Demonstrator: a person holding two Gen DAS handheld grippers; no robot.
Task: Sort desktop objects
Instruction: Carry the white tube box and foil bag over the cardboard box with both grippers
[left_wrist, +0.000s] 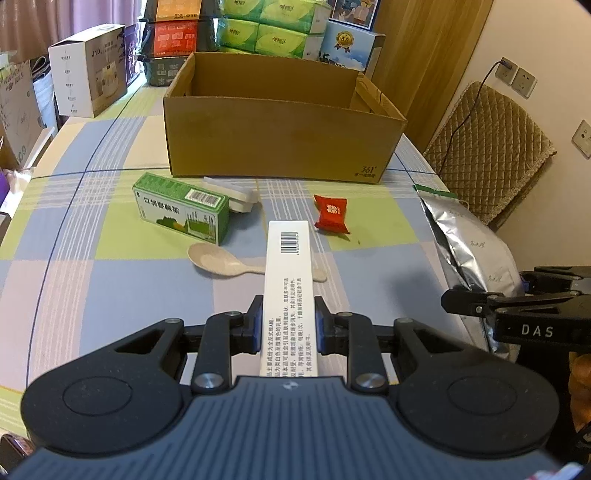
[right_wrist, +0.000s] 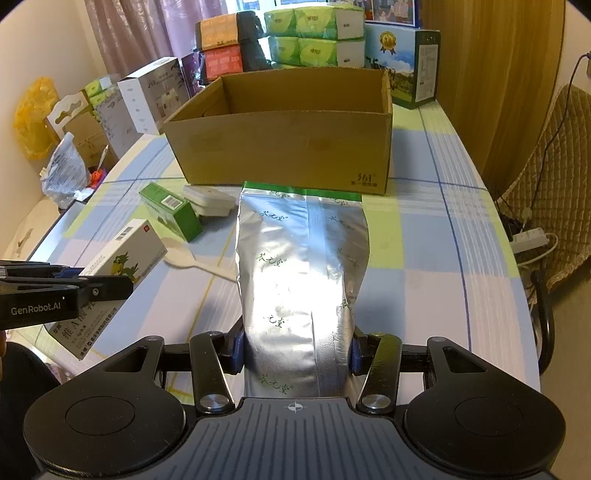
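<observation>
Presently both tools are loaded: the left tool (left_wrist: 287, 326) is clamped on a white carton (left_wrist: 286, 280), the right tool (right_wrist: 295, 350) on a silver foil pouch (right_wrist: 301, 273). Each item is lifted ahead of its tool, short of the cardboard box (right_wrist: 280, 147) (apparently empty). Next: carry forward over its rim, then release.

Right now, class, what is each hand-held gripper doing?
Left hand-held gripper: closed on the white box.
Right hand-held gripper: closed on the silver foil bag.
</observation>
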